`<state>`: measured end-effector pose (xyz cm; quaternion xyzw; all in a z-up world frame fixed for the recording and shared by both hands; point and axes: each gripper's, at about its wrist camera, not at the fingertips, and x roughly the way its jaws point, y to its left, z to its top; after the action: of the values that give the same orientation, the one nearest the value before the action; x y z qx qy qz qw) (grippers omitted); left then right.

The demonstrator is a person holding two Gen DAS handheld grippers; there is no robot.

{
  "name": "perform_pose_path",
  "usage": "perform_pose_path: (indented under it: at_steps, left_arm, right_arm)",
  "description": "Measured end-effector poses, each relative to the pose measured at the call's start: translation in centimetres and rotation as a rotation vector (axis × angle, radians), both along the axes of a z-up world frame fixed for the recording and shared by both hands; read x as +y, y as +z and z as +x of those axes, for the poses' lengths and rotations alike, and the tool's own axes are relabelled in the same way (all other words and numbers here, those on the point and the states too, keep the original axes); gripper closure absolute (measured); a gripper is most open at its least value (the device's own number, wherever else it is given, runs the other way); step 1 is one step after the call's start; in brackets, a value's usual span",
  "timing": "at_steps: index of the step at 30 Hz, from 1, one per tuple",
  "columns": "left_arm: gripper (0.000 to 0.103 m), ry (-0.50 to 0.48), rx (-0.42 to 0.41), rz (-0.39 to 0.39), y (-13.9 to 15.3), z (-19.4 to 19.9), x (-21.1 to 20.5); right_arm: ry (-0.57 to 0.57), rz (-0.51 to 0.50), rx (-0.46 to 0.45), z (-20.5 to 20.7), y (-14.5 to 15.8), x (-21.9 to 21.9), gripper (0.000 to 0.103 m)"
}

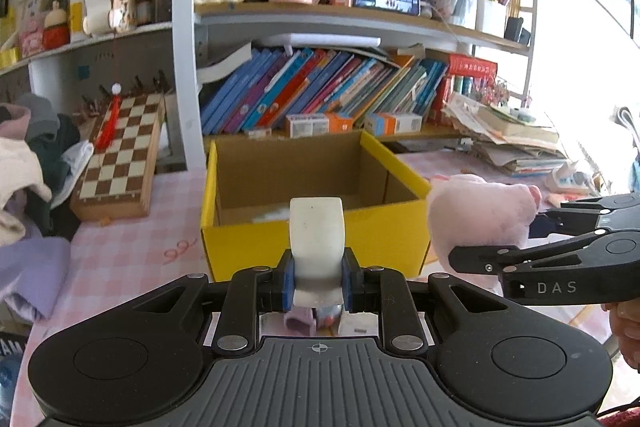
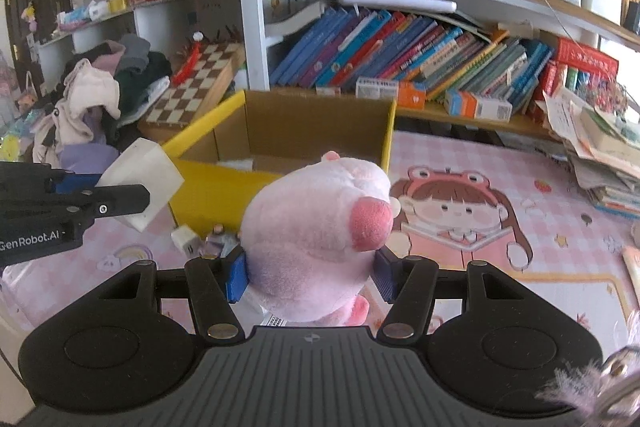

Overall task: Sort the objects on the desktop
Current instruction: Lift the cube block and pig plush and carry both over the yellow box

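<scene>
My left gripper (image 1: 317,285) is shut on a white block (image 1: 316,239) and holds it upright just in front of the open yellow cardboard box (image 1: 304,247). The block also shows in the right wrist view (image 2: 140,183). My right gripper (image 2: 312,277) is shut on a pink plush pig (image 2: 316,231) and holds it above the desk mat, near the box's (image 2: 216,191) front right corner. In the left wrist view the pig (image 1: 480,219) hangs to the right of the box. A white charger plug (image 2: 185,241) and small items lie on the mat below.
A chessboard box (image 1: 120,159) leans at the left beside a pile of clothes (image 1: 28,163). Bookshelves full of books (image 1: 320,91) stand behind the box. A stack of papers and books (image 2: 600,155) sits at the right. The pink cartoon mat (image 2: 500,227) covers the desk.
</scene>
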<state>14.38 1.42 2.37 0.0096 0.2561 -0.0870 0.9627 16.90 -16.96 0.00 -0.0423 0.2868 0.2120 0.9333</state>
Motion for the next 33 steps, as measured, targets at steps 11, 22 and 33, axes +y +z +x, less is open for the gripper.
perform_pose_path:
  at_steps: [11,22,33]
  left_arm:
    - [0.082,0.021,-0.061,0.026,1.6,3.1,-0.5]
    - [0.082,0.039,-0.048,0.067,1.4,7.2,-1.0]
    - [0.082,0.047,-0.017,0.117,1.2,12.8,-0.8]
  right_arm:
    - [0.080,0.008,-0.069,4.1,1.9,0.8,0.046]
    - [0.171,0.005,-0.061,9.2,2.1,2.0,0.046]
    - [0.257,-0.071,-0.052,15.4,1.3,3.8,0.046]
